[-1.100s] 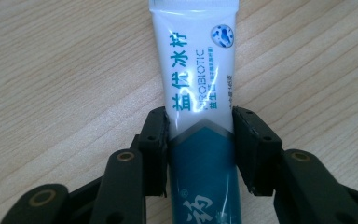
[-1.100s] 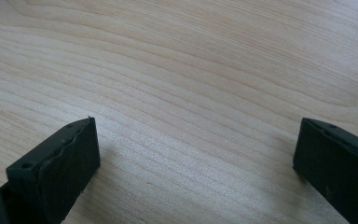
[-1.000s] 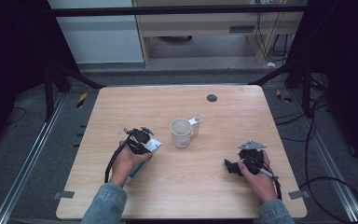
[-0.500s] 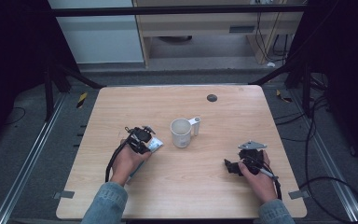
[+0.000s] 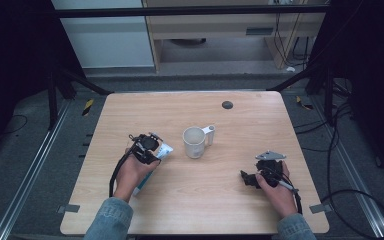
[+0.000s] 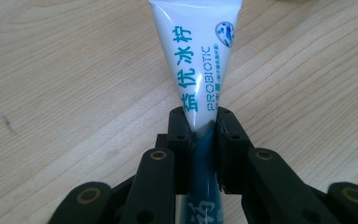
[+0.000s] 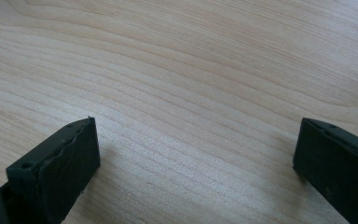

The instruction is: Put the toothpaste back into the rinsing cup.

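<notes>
While the left gripper (image 6: 200, 128) pinches a white toothpaste tube (image 6: 193, 60) between its two black jaws, the likely goal, the white mug (image 5: 195, 142), stands empty and upright near the middle of the wooden table (image 5: 240, 210). Seen from the high view, the tube (image 5: 161, 151) lies just left of the mug, its free end pointing toward it but not yet touching it, and the rest of it runs back under the left hand. The left gripper view shows the jaws pressed onto the tube where the white print meets the teal part, with the tube's crimped end stretching ahead over bare wood.

Well to the right of the mug and nearer the person, the right gripper (image 5: 252, 177) rests low over the table; its jaws stand wide apart with nothing between them.

My reading: the grasp is done, while lifting the tube, tilting it upright and dropping it into the mug remain. A small dark disc (image 5: 227, 104) lies beyond the mug, uninvolved.
</notes>
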Tool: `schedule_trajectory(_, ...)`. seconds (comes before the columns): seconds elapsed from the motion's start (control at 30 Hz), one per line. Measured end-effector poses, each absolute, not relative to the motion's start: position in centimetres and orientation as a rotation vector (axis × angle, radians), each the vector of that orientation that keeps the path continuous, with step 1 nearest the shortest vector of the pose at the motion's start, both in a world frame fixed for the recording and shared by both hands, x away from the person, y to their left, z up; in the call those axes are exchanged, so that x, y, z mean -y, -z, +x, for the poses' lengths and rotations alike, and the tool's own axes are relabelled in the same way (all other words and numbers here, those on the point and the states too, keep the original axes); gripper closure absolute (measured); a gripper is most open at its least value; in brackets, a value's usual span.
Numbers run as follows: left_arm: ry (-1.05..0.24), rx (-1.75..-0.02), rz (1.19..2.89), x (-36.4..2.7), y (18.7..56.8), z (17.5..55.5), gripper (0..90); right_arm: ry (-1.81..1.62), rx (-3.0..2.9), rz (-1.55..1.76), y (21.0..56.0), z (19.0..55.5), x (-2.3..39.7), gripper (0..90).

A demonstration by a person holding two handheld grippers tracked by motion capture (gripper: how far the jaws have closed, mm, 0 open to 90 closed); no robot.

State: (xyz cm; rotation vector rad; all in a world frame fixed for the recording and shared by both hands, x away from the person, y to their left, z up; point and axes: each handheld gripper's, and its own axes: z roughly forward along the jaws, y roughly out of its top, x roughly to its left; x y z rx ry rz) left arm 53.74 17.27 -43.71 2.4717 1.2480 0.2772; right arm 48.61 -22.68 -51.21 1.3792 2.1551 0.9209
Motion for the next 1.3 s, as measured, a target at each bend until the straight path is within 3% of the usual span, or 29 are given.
schedule_trajectory(0.47,-0.347,-1.23,2.381,-19.0,40.4,52.9,78.2,-0.921,-2.156,1.38,51.2,48.6,22.7,0.6)
schedule_trajectory(1.3,-0.426,-1.103,2.287,-15.8,35.0,53.7,78.3,-0.923,-2.159,1.38,51.2,48.6,22.7,0.4)
